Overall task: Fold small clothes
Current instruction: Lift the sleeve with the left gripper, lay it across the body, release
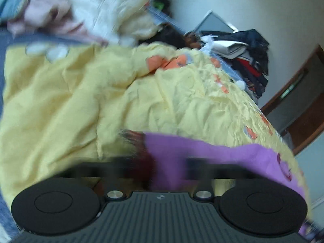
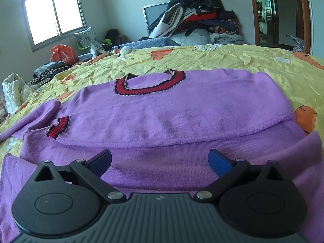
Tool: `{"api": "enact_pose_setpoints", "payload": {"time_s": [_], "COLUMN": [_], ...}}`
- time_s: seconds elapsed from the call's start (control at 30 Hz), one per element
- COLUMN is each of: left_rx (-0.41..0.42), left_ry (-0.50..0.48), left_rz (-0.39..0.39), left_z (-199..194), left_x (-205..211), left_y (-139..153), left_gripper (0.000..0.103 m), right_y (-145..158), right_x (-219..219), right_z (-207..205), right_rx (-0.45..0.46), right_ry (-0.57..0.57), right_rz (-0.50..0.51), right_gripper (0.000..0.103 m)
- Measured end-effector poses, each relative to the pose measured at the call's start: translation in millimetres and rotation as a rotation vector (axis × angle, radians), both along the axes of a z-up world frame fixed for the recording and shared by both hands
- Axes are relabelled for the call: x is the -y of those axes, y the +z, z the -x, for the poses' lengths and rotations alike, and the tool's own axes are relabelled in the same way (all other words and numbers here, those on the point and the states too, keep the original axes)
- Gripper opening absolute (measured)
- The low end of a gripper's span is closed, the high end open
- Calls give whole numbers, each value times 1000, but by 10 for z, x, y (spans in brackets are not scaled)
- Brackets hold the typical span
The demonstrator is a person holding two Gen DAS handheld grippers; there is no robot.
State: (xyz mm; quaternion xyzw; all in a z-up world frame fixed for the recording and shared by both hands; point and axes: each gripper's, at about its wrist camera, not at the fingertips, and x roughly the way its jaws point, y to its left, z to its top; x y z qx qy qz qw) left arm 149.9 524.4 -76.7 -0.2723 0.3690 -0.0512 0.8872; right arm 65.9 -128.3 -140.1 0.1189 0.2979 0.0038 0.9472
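A purple sweater [image 2: 182, 109] with a red and dark collar [image 2: 149, 85] lies flat on the yellow bed sheet [image 2: 222, 58], its left sleeve folded in so the red cuff [image 2: 58, 127] rests on the body. My right gripper [image 2: 160, 160] hovers open over the near hem, with nothing pinched between its fingers. The left wrist view is blurred. There my left gripper [image 1: 164, 168] is low over the sheet [image 1: 60, 101], its jaws closed in on a purple sleeve [image 1: 212, 154] near its dark red cuff [image 1: 141, 141].
A tall heap of dark clothes [image 2: 202, 20] stands at the bed's far side, beside a doorway [image 2: 279, 14]. An orange bag [image 2: 62, 54] and white garments [image 2: 12, 91] lie at the left. White and pink clothes [image 1: 91, 10] are piled beyond the sheet.
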Motion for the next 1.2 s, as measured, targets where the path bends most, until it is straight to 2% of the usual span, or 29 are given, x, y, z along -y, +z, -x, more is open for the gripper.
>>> {"api": "enact_pose_setpoints", "payload": {"time_s": [0.03, 0.1, 0.13, 0.2, 0.4, 0.57, 0.73, 0.83, 0.93, 1.2], "left_rx": [2, 50, 77, 121, 137, 122, 59, 37, 0, -85], "left_ry": [-1, -14, 3, 41, 87, 83, 24, -36, -98, -175], "left_rz": [26, 35, 64, 181, 362, 425, 413, 427, 454, 474], "left_z": [-15, 31, 52, 32, -182, -394, -695, -828, -911, -987], "left_x": [-15, 16, -7, -92, -43, 417, 1281, 1919, 2590, 3981], "left_y": [-4, 134, 201, 395, 1065, 1627, 1985, 2012, 1919, 1446], "left_gripper": [5, 5, 5, 5, 5, 5, 5, 5, 5, 5], "right_y": [0, -4, -5, -4, -3, 4, 12, 12, 8, 3], "right_x": [0, 5, 7, 6, 17, 24, 60, 124, 198, 348], "right_z": [-3, -11, -12, -13, -2, 17, 44, 55, 65, 118], "right_rx": [-1, -4, -5, -4, 3, 15, 29, 35, 39, 60], "right_ry": [-1, 0, 0, 0, 6, 8, 1, -15, -19, -50], "right_rz": [0, -2, -3, -1, -6, -15, -39, -76, -120, -209], "right_gripper": [102, 102, 102, 102, 102, 102, 102, 102, 102, 102]}}
